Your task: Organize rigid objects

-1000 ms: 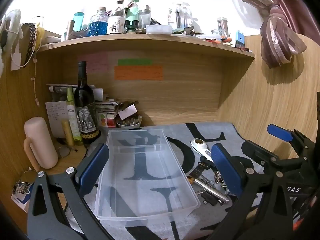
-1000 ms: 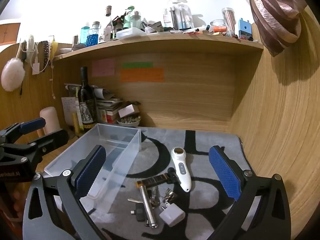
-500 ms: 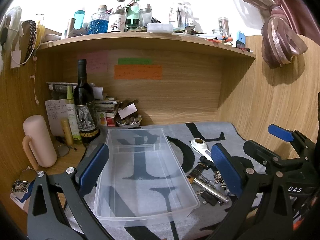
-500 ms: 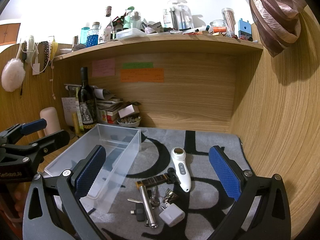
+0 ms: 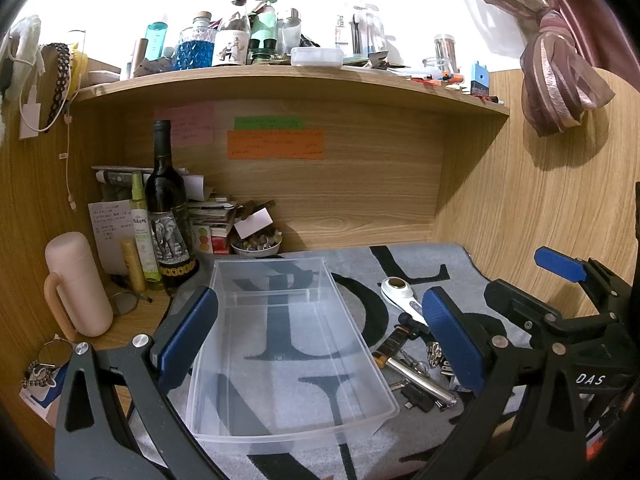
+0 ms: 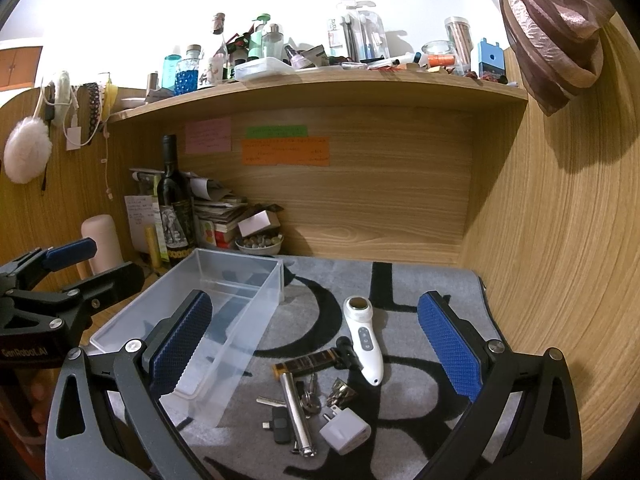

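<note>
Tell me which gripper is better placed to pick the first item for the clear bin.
The right gripper: its open jaws frame the small items, such as the white device. The left gripper faces the clear bin.

The left gripper [image 5: 320, 330] hangs open above a clear rectangular plastic bin [image 5: 294, 360] on the grey patterned mat [image 5: 420, 264]. Just right of it lies a white handheld device [image 5: 402, 296].

We see warm indoor light, bright from above | wall [image 6: 120, 8] behind the shelf blown out white | curtain [image 5: 560, 84] throws a soft shadow on the wood | strong fisheye bending, black corners | focus sharp throughout
</note>
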The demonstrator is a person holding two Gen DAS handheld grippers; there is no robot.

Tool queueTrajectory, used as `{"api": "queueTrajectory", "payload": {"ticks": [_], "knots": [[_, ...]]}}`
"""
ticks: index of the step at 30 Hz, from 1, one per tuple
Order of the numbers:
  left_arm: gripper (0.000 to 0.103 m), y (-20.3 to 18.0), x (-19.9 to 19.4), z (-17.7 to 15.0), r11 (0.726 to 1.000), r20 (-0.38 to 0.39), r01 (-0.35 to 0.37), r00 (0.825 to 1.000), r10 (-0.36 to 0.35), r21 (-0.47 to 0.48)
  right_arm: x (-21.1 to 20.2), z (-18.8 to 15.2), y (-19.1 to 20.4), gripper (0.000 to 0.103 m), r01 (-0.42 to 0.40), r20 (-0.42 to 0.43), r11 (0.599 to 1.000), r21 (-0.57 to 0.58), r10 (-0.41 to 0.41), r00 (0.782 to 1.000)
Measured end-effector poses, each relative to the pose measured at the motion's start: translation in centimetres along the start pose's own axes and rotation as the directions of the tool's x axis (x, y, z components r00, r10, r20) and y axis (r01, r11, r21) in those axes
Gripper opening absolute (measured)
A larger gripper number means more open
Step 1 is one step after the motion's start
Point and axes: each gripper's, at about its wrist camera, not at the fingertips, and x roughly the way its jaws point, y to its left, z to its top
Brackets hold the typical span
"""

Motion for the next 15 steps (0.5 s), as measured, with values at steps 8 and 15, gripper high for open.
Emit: {"api": "queueTrajectory", "payload": {"ticks": [8, 15], "knots": [[0.103, -0.05, 0.09, -0.06, 1.000, -0.002, 0.005, 1.000, -0.005, -0.002, -0.06, -0.06, 0.00, 0.103, 0.000, 0.001, 1.000, -0.001, 0.000, 1.000], [0.103, -0.07, 0.12, 0.00, 1.000, -0.002, 0.004, 1.000, -0.004, -0.003, -0.16, -0.07, 0.01, 0.103, 0.001, 0.004, 1.000, -0.002, -0.001, 1.000]]}}
